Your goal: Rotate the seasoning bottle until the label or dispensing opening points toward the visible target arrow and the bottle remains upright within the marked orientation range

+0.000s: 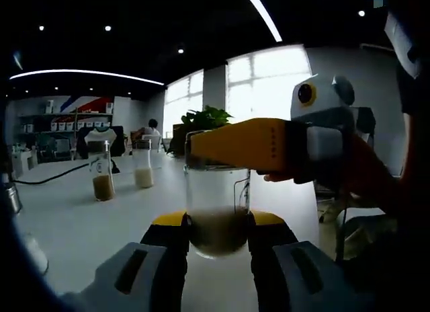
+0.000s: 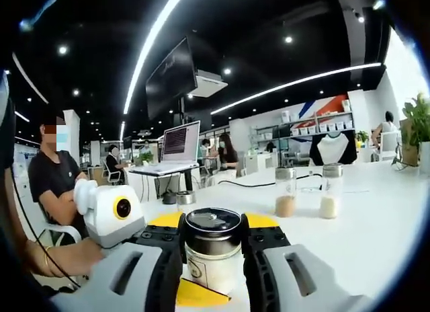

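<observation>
Upright clear seasoning bottle [image 1: 218,214], brown contents, black cap.

Both claws [image 1: 217,235] [image 2: 212,248] clamped on bottle [image 1: 217,211]

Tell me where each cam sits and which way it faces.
Left gripper view: rides the left gripper, facing the windows; own fingers flank the seasoning bottle low, right gripper enters from the right at its top.
Right gripper view: rides the right gripper, facing the laptop; own fingers flank the bottle's lid, left gripper at left.
Shared: the seasoning bottle, two spare bottles on the white table.
</observation>
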`<action>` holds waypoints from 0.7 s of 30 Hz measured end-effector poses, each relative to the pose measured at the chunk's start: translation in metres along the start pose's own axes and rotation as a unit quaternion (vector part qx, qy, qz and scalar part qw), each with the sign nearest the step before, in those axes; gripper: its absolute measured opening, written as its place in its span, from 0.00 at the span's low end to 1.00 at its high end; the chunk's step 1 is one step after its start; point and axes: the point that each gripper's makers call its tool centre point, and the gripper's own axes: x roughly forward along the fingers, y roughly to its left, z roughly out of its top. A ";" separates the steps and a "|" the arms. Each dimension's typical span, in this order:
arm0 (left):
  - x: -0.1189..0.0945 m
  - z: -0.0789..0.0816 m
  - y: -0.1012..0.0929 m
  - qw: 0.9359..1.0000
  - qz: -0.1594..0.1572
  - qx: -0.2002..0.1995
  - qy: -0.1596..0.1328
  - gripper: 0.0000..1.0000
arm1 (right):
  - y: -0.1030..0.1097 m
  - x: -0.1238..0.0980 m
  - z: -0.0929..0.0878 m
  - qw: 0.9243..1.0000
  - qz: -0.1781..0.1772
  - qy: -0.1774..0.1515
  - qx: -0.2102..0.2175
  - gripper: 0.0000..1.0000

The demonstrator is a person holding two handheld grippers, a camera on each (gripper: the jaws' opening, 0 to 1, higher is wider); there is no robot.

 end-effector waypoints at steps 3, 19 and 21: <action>0.002 0.000 0.001 1.000 0.009 0.008 0.010 0.36 | 0.002 0.000 0.000 1.000 -0.006 0.001 -0.016 0.31; 0.006 0.006 0.001 0.998 0.037 0.051 0.030 0.37 | -0.003 -0.006 0.009 0.999 -0.028 -0.018 -0.028 0.30; 0.007 0.006 0.003 0.997 0.046 0.051 0.033 0.37 | -0.005 -0.005 0.009 0.999 -0.032 -0.017 -0.030 0.30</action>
